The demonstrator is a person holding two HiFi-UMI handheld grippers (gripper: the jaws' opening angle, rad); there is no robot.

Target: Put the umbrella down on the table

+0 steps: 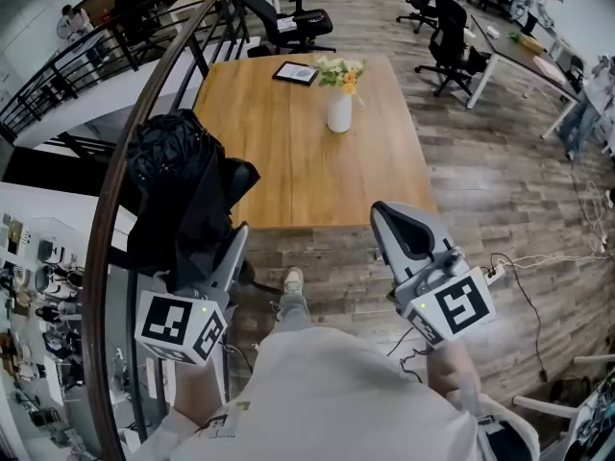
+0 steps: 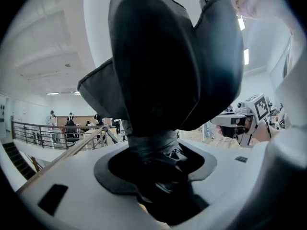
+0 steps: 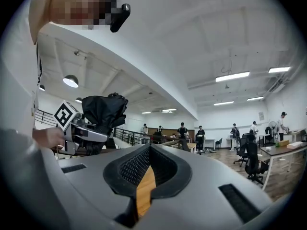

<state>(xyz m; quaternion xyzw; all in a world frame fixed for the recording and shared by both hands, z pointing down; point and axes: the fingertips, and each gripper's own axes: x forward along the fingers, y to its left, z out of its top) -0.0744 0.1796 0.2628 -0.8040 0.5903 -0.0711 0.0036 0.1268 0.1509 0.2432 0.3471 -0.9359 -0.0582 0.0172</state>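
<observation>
Your left gripper [image 1: 219, 257] clamped on the black folded umbrella [image 1: 178, 185] at frame left, off the wooden table [image 1: 288, 161], your right gripper [image 1: 402, 227] empty, jaws nearly together, flower vase [image 1: 339, 102] upper centre, plank floor [image 1: 500, 190], office chairs [image 1: 450, 46] upper right

The umbrella [image 1: 179, 192] is black and folded, its cloth loose and crumpled in a thick bundle, not tied flat. It stands about upright in the air, with the narrow lower part of the bundle clamped between the jaws of the left gripper [image 1: 213, 257] and the wide part rising above them. In the left gripper view the dark cloth [image 2: 163, 71] fills the gap between the jaws and spreads high over them. The table [image 1: 288, 161] is a light brown wooden rectangle, lying ahead and to the right of the umbrella. The umbrella does not touch the table.
</observation>
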